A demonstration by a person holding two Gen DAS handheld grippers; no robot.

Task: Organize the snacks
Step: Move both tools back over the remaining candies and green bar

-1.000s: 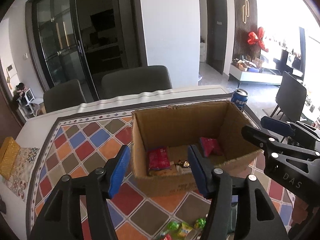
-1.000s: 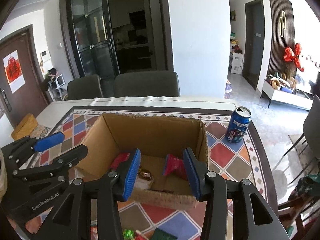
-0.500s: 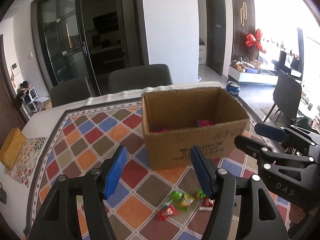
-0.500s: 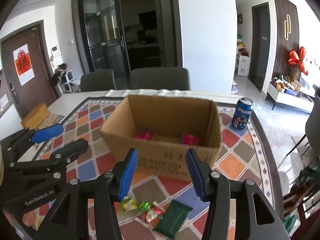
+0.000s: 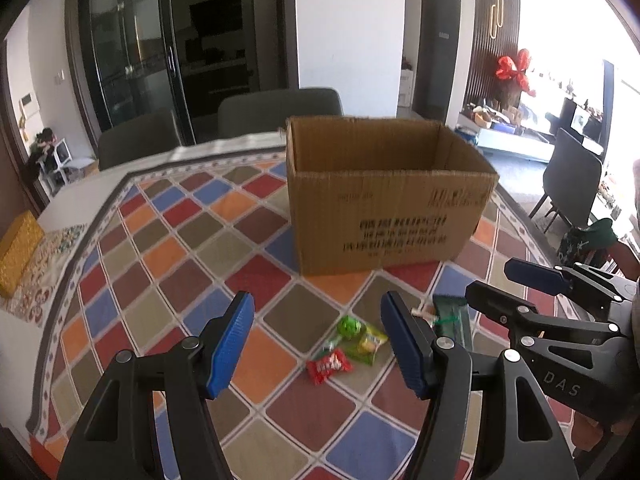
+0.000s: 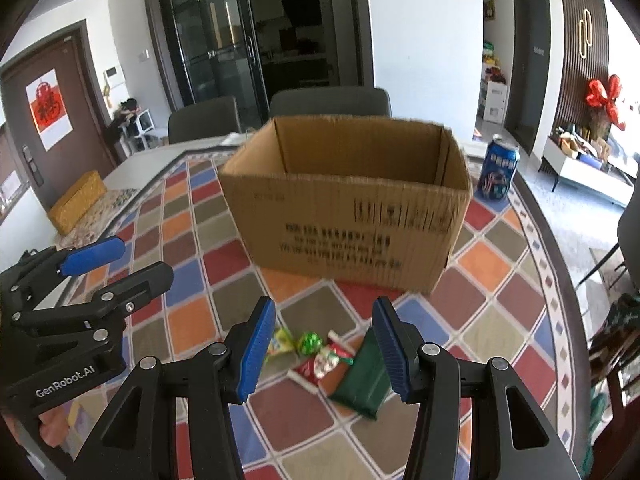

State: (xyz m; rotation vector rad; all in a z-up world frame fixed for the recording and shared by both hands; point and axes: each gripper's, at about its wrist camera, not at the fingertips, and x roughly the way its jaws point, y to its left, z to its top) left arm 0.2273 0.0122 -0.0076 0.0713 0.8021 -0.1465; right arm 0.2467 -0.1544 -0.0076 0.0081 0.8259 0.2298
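**Both tools hang spread above the loose snacks in front of the box**

The left tool [image 5: 316, 344] and the right tool [image 6: 322, 346] are each spread wide with nothing between their blue pads, side by side over the near part of the tabletop [image 5: 168, 240]. Their height and tilt suggest they are lining up on a pick, not yet committed to 1 item.

The remaining snacks lie in a small cluster on the patterned cloth, just in front of the cardboard box [image 6: 352, 208]: a red wrapper [image 5: 329, 366], a round green candy [image 5: 349, 326], a yellow-green packet [image 5: 370, 346] and a flat dark green packet [image 6: 362, 380]. The red and white pieces touch or overlap the dark green packet, so a clean pinch on a single wrapper probably needs an approach from the cluster's outer edge.

The box stands upright and open-topped, likely the destination; its inside floor is hidden from both views. Its near wall rises close behind the cluster, so a lift should go up before going forward. Open cloth lies to the left; a blue can [image 6: 500, 170] stands beside the box's right far corner, well apart from the snacks.
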